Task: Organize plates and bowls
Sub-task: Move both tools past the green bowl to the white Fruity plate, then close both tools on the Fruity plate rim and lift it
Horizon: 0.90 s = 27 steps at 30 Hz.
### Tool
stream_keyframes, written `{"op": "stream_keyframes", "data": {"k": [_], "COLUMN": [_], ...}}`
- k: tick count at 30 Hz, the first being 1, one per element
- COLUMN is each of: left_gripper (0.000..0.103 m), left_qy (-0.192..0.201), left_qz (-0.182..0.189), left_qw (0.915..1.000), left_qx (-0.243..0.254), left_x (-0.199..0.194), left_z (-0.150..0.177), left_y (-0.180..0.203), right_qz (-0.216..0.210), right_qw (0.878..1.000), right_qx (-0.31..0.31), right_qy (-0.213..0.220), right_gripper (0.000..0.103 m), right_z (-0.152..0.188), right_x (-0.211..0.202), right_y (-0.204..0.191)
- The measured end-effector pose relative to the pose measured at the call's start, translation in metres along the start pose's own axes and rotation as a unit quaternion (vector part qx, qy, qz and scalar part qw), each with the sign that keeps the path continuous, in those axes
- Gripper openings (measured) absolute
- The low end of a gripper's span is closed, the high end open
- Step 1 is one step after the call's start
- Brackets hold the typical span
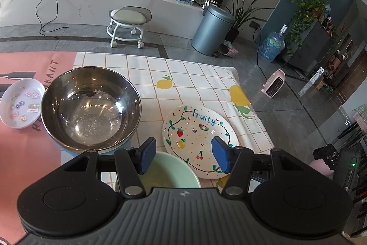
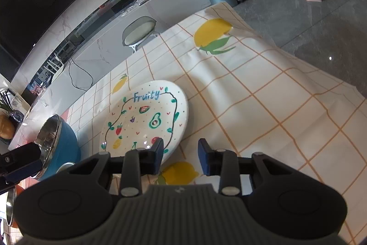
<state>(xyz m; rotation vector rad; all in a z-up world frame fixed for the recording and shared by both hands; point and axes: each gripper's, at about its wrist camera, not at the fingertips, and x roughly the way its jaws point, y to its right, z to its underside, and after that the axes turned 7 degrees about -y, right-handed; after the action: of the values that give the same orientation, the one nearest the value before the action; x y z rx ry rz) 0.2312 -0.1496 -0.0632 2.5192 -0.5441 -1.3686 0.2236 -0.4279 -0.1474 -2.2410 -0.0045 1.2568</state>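
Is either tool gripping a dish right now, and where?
Neither. The left tool is open above the green bowl. The right tool is open by the fruit plate's near rim, clamping nothing.

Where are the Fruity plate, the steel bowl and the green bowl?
Fruity plate [image 2: 142,116], right wrist view, painted centre.
Steel bowl [image 1: 90,107], left wrist view, inside bottom.
Green bowl [image 1: 172,172], left wrist view, inner wall.

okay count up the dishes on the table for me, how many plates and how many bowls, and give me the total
Plates: 2, the white round "Fruity" fruit-painted plate and the small white oval plate with colourful stickers.
Bowls: 2, the large steel bowl with blue outside and the pale green bowl.
Total: 4
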Motion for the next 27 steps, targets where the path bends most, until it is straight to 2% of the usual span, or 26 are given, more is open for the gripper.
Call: {"op": "stream_keyframes", "data": {"k": [1,4,7,10,13,16,17,21,27], "left_gripper": [0.065,0.065,0.065,0.065,0.065,0.065,0.065,0.065,0.065], "left_qy": [-0.003,-0.008,-0.012,-0.010,-0.006,-0.004,-0.004,-0.003,-0.005], "left_qz": [-0.001,-0.002,-0.002,-0.004,-0.005,-0.008,-0.007,0.001,0.008], "left_qw": [1.0000,1.0000,0.9999,0.9999,1.0000,0.9999,0.9999,1.0000,0.9998], "left_qx": [0.003,0.004,0.002,0.003,0.004,0.006,0.007,0.009,0.020], "left_x": [0.003,0.007,0.007,0.005,0.001,-0.003,-0.004,-0.006,-0.006], "left_z": [-0.001,-0.001,0.000,0.001,0.000,0.001,0.002,0.008,0.016], "left_y": [0.001,0.002,0.002,0.003,0.005,0.008,0.008,0.014,0.029], "right_qz": [-0.007,-0.017,-0.037,-0.029,-0.036,-0.034,-0.033,-0.018,-0.017], "right_qw": [1.000,1.000,0.999,0.999,0.997,0.997,0.998,0.999,0.998], "right_qx": [0.005,0.016,0.034,0.044,0.067,0.062,0.058,0.040,0.061], "right_qy": [0.000,-0.003,-0.015,-0.008,-0.001,0.004,0.008,0.015,0.009], "right_gripper": [0.030,0.029,0.018,0.010,0.008,0.005,0.000,0.000,0.000], "right_z": [0.000,-0.003,-0.002,-0.001,0.001,0.006,0.008,0.018,0.038], "right_x": [0.001,0.004,0.010,0.012,0.011,0.005,0.002,-0.016,-0.034], "right_y": [0.002,0.002,0.000,-0.001,0.004,0.003,0.003,0.008,0.033]}}
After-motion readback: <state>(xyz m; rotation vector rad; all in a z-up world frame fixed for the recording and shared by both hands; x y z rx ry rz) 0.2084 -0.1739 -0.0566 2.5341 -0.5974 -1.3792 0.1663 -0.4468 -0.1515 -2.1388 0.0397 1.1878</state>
